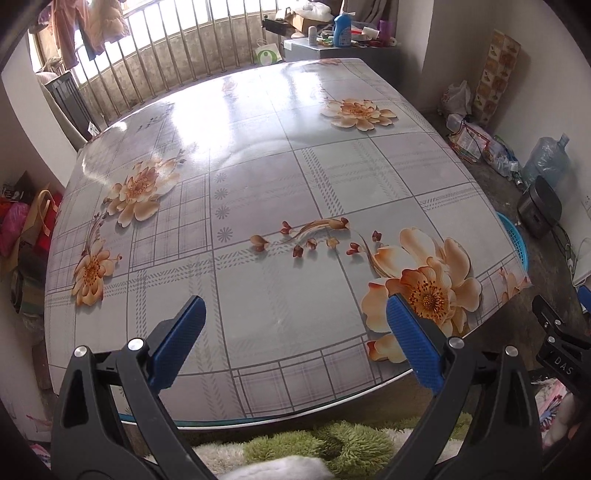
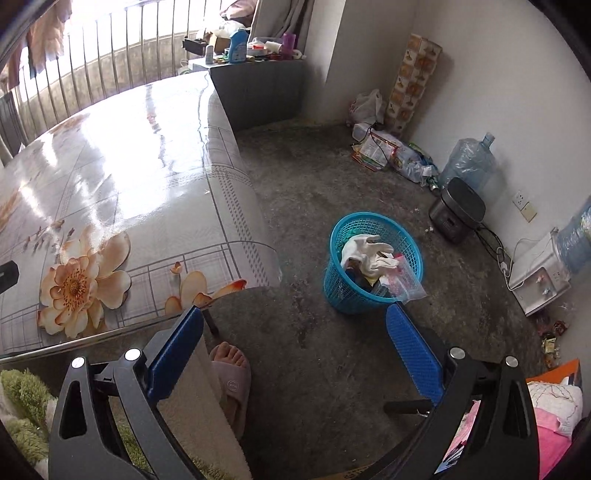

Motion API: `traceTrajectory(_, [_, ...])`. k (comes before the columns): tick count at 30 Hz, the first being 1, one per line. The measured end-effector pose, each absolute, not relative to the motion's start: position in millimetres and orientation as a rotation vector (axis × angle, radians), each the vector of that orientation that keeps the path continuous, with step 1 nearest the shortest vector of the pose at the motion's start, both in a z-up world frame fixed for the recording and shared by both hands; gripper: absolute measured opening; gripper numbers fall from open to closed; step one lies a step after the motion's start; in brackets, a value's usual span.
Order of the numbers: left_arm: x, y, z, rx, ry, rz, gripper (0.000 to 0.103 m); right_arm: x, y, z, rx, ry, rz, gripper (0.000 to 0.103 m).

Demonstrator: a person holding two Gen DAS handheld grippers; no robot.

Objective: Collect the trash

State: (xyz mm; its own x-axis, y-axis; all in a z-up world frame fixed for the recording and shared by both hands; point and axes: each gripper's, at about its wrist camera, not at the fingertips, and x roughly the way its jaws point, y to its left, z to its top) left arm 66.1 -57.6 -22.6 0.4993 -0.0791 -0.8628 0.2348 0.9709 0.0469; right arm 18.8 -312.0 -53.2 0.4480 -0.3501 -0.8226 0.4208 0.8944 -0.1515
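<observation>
Over glossy floral-print counter (image 1: 280,177), left gripper (image 1: 295,321) hovering, fingers wide, empty; right gripper (image 2: 295,332) likewise, facing one blue plastic mesh basket (image 2: 341,291) holding trash on concrete floor (image 2: 314,177).

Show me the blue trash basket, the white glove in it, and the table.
blue trash basket (image 2: 341,291), right wrist view, front mesh wall.
white glove (image 2: 360,249), right wrist view, its palm.
table (image 1: 295,177), left wrist view, bare top.

Lived-in room of a home. Dining table (image 1: 258,177) under glossy floral oilcloth; clothes (image 1: 92,26) drying at a barred window (image 1: 177,48). Cabinet (image 2: 258,88) cluttered with a detergent bottle (image 2: 238,45) and boxes. Bare concrete floor (image 2: 314,184) with water jugs (image 2: 469,158), a rice cooker (image 2: 458,210), a blue plastic wastebasket (image 2: 369,266). Slippered foot (image 2: 231,369) by a shaggy green rug (image 1: 332,443).
</observation>
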Motion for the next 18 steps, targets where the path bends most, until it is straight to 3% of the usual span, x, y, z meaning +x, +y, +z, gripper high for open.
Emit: traceTrajectory(18, [64.0,-56.4,-19.9,0.167,1.022,-0.193,0.094,20.2,-304.4,-47.5,0.051,0.988,-0.475,0.096])
